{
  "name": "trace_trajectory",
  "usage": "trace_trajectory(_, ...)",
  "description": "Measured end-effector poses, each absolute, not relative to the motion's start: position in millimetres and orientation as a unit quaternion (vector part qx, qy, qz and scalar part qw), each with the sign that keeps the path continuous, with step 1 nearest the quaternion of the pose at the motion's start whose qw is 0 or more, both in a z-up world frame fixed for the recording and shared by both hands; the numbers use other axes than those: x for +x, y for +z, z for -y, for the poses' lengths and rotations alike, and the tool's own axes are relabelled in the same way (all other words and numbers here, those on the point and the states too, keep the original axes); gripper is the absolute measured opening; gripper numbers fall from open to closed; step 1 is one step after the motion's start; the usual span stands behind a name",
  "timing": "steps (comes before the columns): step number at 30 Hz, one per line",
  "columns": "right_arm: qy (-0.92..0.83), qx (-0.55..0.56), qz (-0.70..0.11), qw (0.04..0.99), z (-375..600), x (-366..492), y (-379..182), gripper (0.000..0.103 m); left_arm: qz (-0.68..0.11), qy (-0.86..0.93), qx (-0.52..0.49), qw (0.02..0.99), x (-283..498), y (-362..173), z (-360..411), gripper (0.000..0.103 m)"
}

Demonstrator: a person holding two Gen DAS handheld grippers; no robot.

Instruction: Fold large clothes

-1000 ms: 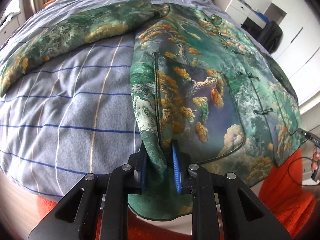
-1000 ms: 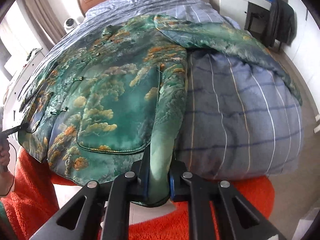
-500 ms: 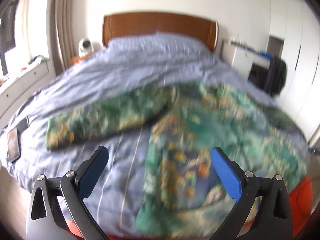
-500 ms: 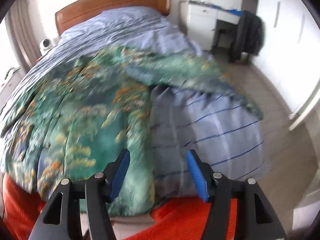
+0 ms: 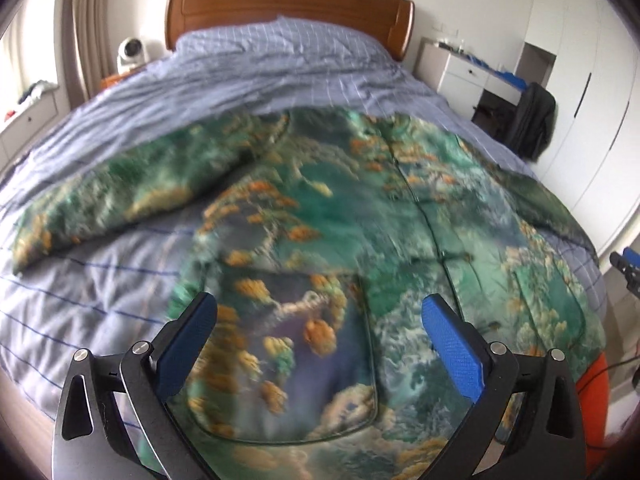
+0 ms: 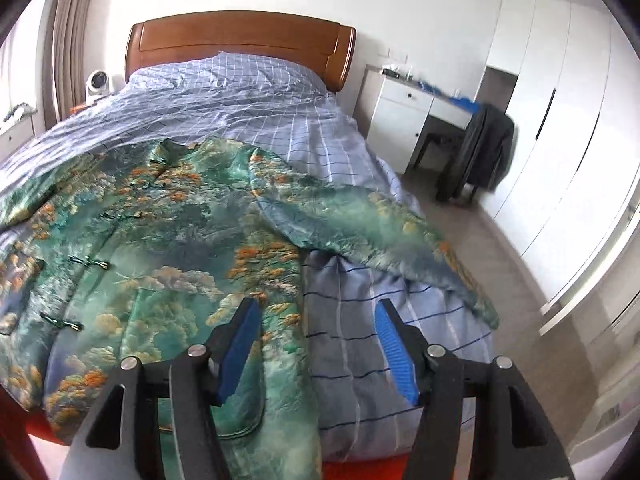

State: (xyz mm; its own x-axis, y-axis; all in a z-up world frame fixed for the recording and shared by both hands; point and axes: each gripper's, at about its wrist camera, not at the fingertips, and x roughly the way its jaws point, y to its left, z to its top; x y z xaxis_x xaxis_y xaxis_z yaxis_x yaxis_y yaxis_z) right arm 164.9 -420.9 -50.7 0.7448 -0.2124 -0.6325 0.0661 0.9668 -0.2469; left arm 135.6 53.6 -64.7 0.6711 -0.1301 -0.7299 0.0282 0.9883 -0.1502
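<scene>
- Jacket [image 5: 360,240] lies spread flat on my bed [image 5: 100,280], one sleeve reaching toward nine o'clock.
- My left gripper [image 5: 320,344] hangs wide open, empty.
- My right gripper [image 6: 316,352] is opening, holding nothing.

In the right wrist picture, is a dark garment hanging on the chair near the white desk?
Yes, a dark garment hangs over the chair beside the white desk.

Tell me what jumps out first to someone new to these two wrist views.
The green jacket with orange tree prints, spread face up across the foot of the bed, sleeves out to both sides. Next, the blue pads of the left gripper and right gripper in the foreground: both are clear of the cloth, the right one's jaws opening. Behind stands the wooden headboard.
</scene>
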Motion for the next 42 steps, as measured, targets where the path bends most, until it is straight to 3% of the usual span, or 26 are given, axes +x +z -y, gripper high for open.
trace_trajectory(16, -0.093, -0.044, -0.381, 0.919, 461, 179, -78, 0.072, -0.395, -0.024, -0.049, 0.917, 144, -57, -52, 0.102)
trace_trajectory(24, -0.071, 0.218, -0.332, 0.915, 600, 199, -89, 0.072, -0.385, -0.005, -0.051, 0.921, 139, -50, -59, 0.102)
trace_trajectory(33, -0.106, 0.484, -0.296, 0.817, 724, 235, -167, 0.072, -0.401, 0.0, -0.053, 0.915, 139, -57, -54, 0.102)
trace_trajectory(37, -0.154, 0.549, -0.258, 0.78, 745, 244, -191, 0.055, -0.402, 0.005, -0.046, 0.914, 138, -58, -55, 0.102)
trace_trajectory(38, -0.171, 0.551, -0.254, 0.777, 746, 245, -193, 0.036, -0.404, 0.008, -0.046, 0.913, 138, -59, -55, 0.102)
trace_trajectory(39, -0.18, 0.548, -0.254, 0.777, 747, 247, -193, 0.024, -0.407, 0.01, -0.046, 0.912, 137, -61, -56, 0.102)
trace_trajectory(42, -0.202, 0.494, -0.249, 0.808, 735, 252, -167, 0.015, -0.412, 0.014, -0.045, 0.91, 137, -64, -57, 0.102)
